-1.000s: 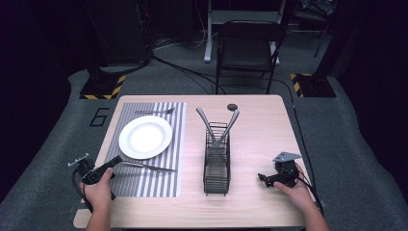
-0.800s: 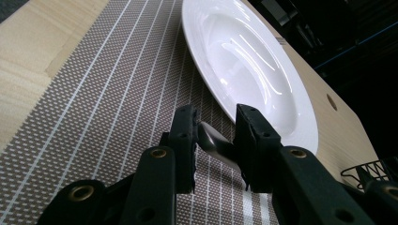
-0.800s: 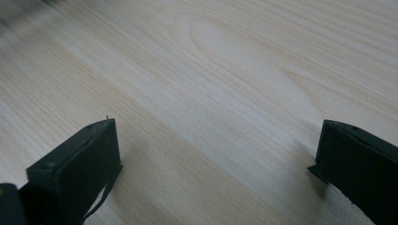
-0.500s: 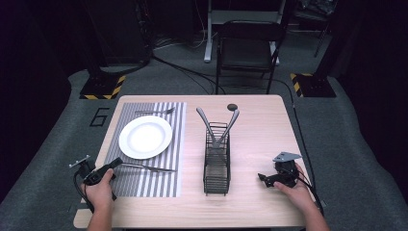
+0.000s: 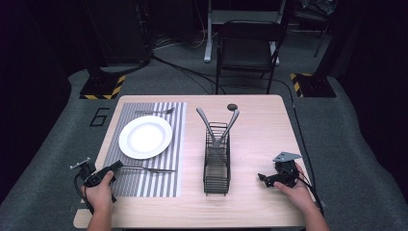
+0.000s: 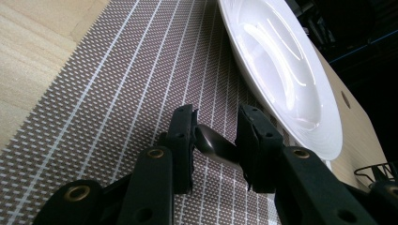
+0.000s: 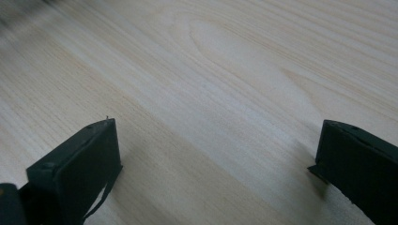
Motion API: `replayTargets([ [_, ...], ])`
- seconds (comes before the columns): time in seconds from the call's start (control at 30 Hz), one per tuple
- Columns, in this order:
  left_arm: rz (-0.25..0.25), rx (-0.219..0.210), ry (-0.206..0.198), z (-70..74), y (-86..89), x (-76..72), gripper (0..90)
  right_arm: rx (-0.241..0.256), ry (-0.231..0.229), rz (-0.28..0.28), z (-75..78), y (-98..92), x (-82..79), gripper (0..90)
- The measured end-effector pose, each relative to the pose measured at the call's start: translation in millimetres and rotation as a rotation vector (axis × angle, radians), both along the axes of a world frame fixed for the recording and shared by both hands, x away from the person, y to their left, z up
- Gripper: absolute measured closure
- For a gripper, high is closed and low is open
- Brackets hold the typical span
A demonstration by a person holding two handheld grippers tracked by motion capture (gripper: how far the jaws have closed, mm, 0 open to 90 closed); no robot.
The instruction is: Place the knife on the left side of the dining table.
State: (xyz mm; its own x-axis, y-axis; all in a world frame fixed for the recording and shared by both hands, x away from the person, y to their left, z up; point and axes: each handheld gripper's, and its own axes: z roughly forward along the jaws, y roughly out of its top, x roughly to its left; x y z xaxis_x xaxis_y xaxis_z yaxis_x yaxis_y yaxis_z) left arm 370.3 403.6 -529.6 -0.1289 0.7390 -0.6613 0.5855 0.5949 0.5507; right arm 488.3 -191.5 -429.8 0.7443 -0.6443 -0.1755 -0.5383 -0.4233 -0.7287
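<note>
Right now your left gripper [image 6: 216, 136] pinches the fork's [image 5: 149, 169] handle end between its fingers [image 6: 182, 140] — just beside the plate [image 5: 145, 136]; your right gripper [image 7: 216, 154] stands wide open.

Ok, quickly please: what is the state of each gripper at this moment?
Left gripper: jaws either side of the handle of the fork on the striped placemat; whether it grips cannot be told.
Right gripper: open, holding nothing, above the bare table.

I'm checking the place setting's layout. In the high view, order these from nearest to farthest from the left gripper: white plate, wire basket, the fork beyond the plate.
From the left gripper:
1. White plate, on the striped mat.
2. Fork beyond the plate, at the mat's far end.
3. Wire basket, mid-table to the right.
</note>
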Motion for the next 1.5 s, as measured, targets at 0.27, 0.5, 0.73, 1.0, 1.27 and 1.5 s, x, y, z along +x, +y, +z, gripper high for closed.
replayTargets([
  [0.27,0.0,0.013,0.025,-2.3,0.2,0.9,66.8,0.0,0.0,0.0,0.0,0.0,0.0,0.0],
  [0.5,0.002,0.019,0.029,-2.7,1.8,0.4,67.4,-0.001,0.0,0.0,0.0,0.1,0.1,0.0],
  [0.73,0.008,0.046,0.032,-1.0,0.8,-0.7,67.0,0.0,0.0,0.0,0.0,0.0,0.0,0.0],
  [1.0,0.015,0.087,0.029,0.0,4.2,-2.6,65.4,0.0,0.0,0.0,0.0,0.0,0.0,0.0],
  [1.27,0.036,0.117,0.014,3.4,9.6,-6.0,63.4,0.0,0.0,0.0,0.0,0.0,0.0,0.0],
  [1.5,0.034,0.149,-0.022,8.5,7.2,-6.9,58.2,0.0,0.0,0.0,0.0,0.0,0.0,0.0],
])
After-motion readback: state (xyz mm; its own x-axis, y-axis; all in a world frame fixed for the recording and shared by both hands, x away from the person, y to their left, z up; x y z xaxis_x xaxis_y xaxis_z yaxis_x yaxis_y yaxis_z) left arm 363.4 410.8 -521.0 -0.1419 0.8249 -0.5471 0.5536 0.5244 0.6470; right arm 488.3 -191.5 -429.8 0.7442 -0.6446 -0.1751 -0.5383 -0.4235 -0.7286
